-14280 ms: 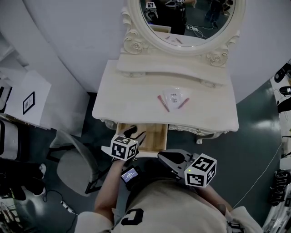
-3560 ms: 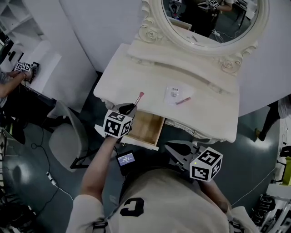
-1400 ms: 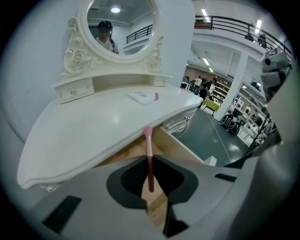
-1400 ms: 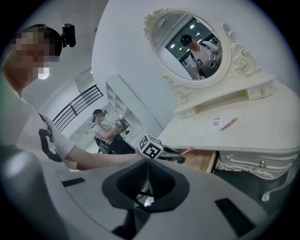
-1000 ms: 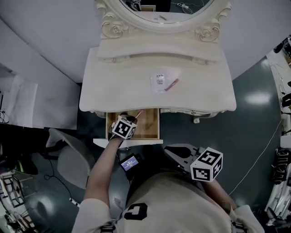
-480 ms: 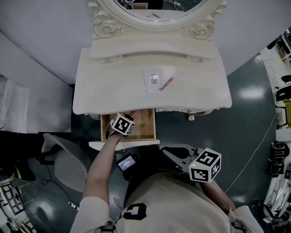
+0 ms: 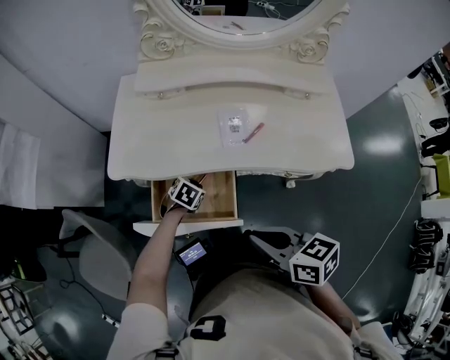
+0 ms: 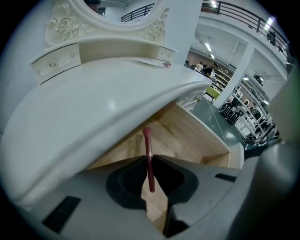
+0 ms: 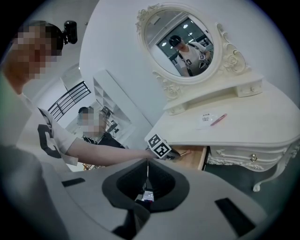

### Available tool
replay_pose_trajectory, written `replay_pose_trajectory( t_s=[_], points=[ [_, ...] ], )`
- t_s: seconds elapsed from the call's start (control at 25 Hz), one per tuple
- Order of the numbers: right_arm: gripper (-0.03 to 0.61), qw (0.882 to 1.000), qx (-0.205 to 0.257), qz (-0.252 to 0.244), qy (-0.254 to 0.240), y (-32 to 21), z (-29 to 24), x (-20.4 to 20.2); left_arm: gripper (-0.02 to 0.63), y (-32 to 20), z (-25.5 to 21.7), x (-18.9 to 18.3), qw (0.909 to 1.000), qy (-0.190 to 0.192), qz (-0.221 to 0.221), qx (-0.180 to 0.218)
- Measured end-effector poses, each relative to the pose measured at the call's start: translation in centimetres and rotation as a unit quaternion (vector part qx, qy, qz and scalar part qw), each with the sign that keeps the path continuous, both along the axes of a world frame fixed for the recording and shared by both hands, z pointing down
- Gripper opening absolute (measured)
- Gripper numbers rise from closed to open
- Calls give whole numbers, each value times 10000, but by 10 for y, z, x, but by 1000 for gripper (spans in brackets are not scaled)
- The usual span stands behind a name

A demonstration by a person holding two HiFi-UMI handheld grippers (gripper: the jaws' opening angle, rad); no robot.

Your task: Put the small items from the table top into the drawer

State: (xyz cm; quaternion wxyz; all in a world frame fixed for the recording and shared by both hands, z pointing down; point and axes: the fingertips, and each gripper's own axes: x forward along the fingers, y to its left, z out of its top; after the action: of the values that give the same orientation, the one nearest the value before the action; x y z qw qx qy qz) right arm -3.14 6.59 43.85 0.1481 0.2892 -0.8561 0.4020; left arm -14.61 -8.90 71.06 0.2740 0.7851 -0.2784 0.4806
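- The left gripper (image 8: 149,165) has its fingers drawn narrow, clamped on a pink stick (image 8: 148,154). The pads pinch the stick's lower half.
- In the left gripper view the pink stick runs straight toward 12 o'clock. Its rounded tip stands clear of the fingers, over the pale wooden floor of the open drawer (image 7: 219,202).
- In the head view the drawer is pulled out from the front of the white desk (image 7: 158,144), under its left half. The left gripper's marker cube sits over the drawer's back-left part, close to the desk's front edge.
- A clear packet (image 7: 235,125) with a small dark item inside lies flat near the middle of the desk top, at about 1 o'clock from the drawer.
- A second pink stick (image 7: 253,132) lies at the packet's 4 o'clock side, just beside its edge and slanting up toward 1 o'clock.
- The right gripper (image 9: 147,172) has its fingers closed together with nothing between them. It is held off the desk, at about 5 o'clock from the drawer and well apart from it, close to the person's chest.
- An oval mirror (image 7: 235,17) in a carved white frame stands at the desk's 12 o'clock edge.
- A grey chair (image 7: 95,253) stands on the dark floor at about 8 o'clock from the drawer.
- A small lit screen (image 7: 190,252) shows beside the left forearm, at 6 o'clock from the drawer front.
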Motion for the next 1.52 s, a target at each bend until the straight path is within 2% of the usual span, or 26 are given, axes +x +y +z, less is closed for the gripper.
replay_pose_trajectory(
  t_s=[0.2, 0.36, 0.52, 0.96, 1.24, 1.52],
  points=[
    [29, 10000, -45, 20, 20, -1, 2, 0, 100, -1, 3, -2, 9999, -6, -132, -42],
    [29, 10000, -32, -79, 15, -2, 1, -4, 180, 3, 2, -4, 9997, -1, -207, -141],
    [29, 9999, -28, -155, -18, -4, 0, -8, 199, 4, -10, -3, 9994, 156, -296, -120],
    [29, 9994, 51, -336, -114, -8, -2, -19, 199, -2, -52, -15, 9943, 606, -815, 319],
    [29, 9992, 97, -365, -160, -8, -5, -24, 198, -1, -101, -13, 9818, 1238, -1250, 708],
    [29, 9987, 200, -432, -165, -7, -9, -33, 196, -6, -149, -2, 9745, 1604, -1129, 1095]
  ],
)
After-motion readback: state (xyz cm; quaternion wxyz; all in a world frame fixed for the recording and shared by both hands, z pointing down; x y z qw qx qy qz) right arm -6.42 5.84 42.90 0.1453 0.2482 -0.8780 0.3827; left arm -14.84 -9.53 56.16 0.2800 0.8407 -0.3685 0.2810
